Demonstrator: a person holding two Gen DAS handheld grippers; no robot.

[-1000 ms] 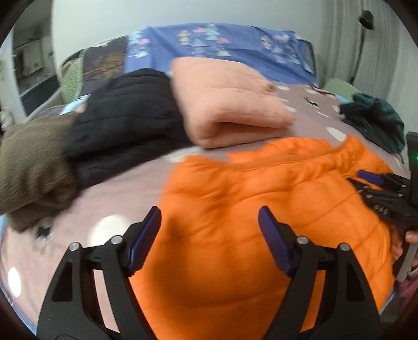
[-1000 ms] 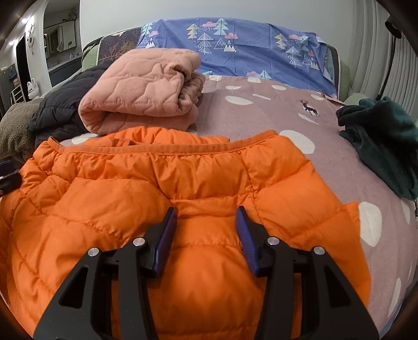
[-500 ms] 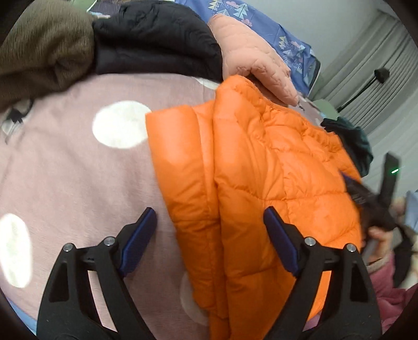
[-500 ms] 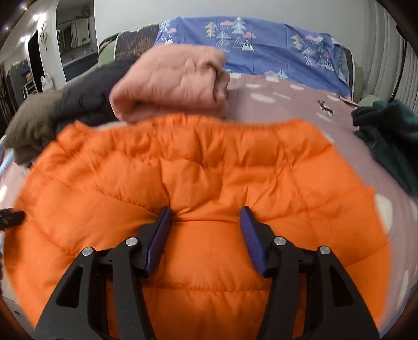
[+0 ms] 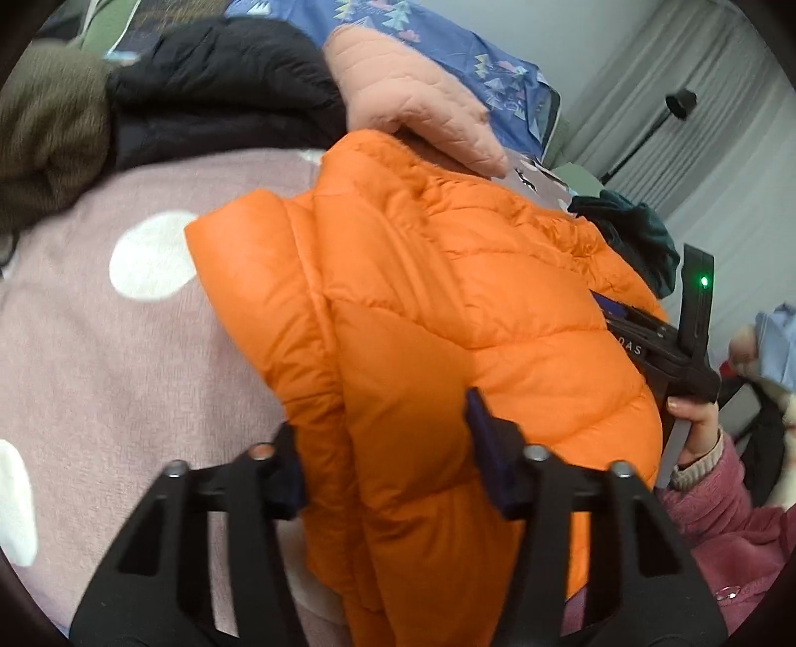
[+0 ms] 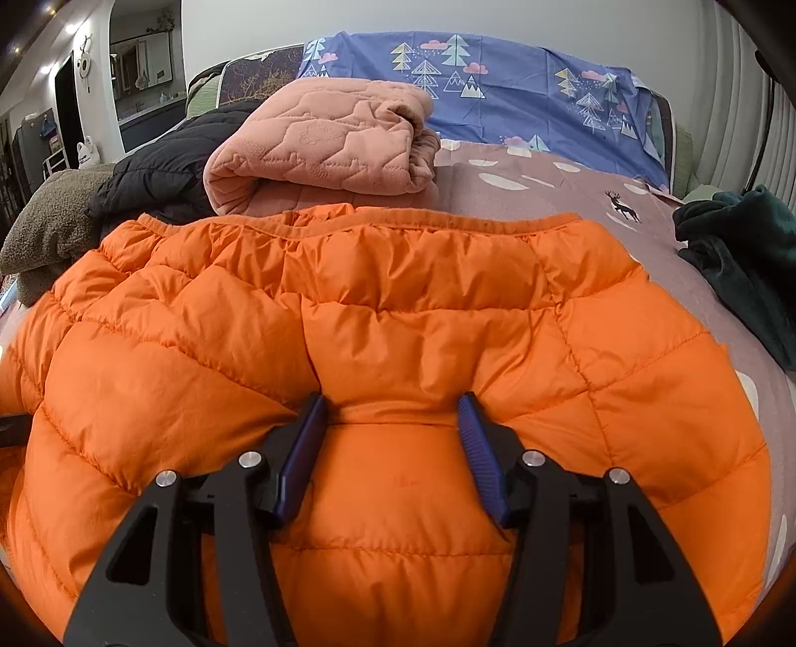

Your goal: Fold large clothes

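Bed (image 6: 572, 209) with mauve dotted cover fills the view. Blue tree-print sheet (image 6: 497, 84) at 12 o'clock against a plain white wall (image 6: 447, 20). Grey curtains (image 5: 696, 124) at 2 o'clock, black lamp (image 5: 679, 102) in front. Doorway (image 6: 142, 84) at 10 o'clock, ceiling lights on.

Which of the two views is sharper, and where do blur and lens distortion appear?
Right wrist view: sharp; stitching on the orange jacket is crisp, and the bed edge curves from the fisheye lens. Left wrist view: softer; the left tongs and the olive garment are smeared, with dark corners.
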